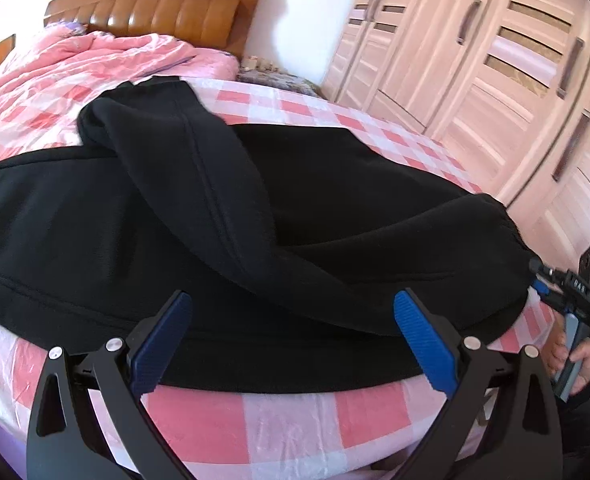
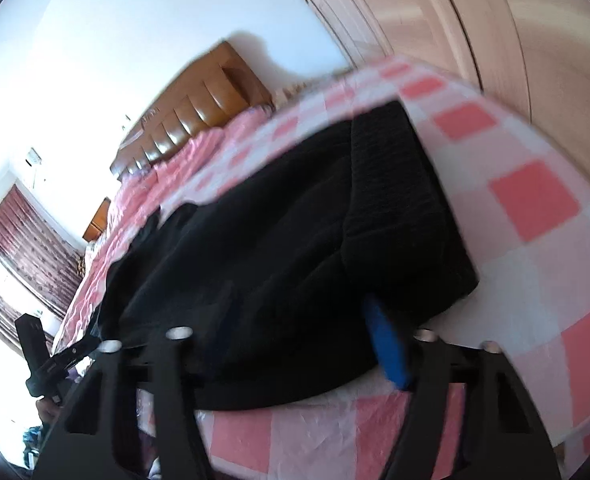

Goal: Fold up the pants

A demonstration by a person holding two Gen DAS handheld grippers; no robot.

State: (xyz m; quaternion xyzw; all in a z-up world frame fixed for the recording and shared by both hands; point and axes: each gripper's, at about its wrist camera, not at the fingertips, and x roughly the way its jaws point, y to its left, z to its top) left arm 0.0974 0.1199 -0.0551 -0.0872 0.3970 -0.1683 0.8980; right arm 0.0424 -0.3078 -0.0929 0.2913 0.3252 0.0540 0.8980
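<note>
Black pants [image 1: 255, 220] lie spread across the pink checked sheet [image 1: 287, 412], one leg thrown diagonally over the rest. My left gripper [image 1: 293, 340] is open, its blue pads [image 1: 163, 344] wide apart over the pants' near edge and not pressing on it. In the right wrist view, blurred and rolled, the ribbed waistband [image 2: 395, 184] lies ahead. My right gripper [image 2: 303, 340] stands open around the near waist corner. One blue pad [image 2: 387, 352] shows against the cloth and the other finger is lost in the dark fabric. From the left, the right gripper [image 1: 543, 280] sits at the waistband end.
A crumpled pink quilt [image 1: 75, 68] and a brown padded headboard [image 1: 155, 12] lie at the bed's far end. Pale wardrobe doors [image 1: 495, 80] stand along the right. A hand [image 1: 575, 360] holds the right gripper's handle. Dark red curtains [image 2: 23, 232] hang far left.
</note>
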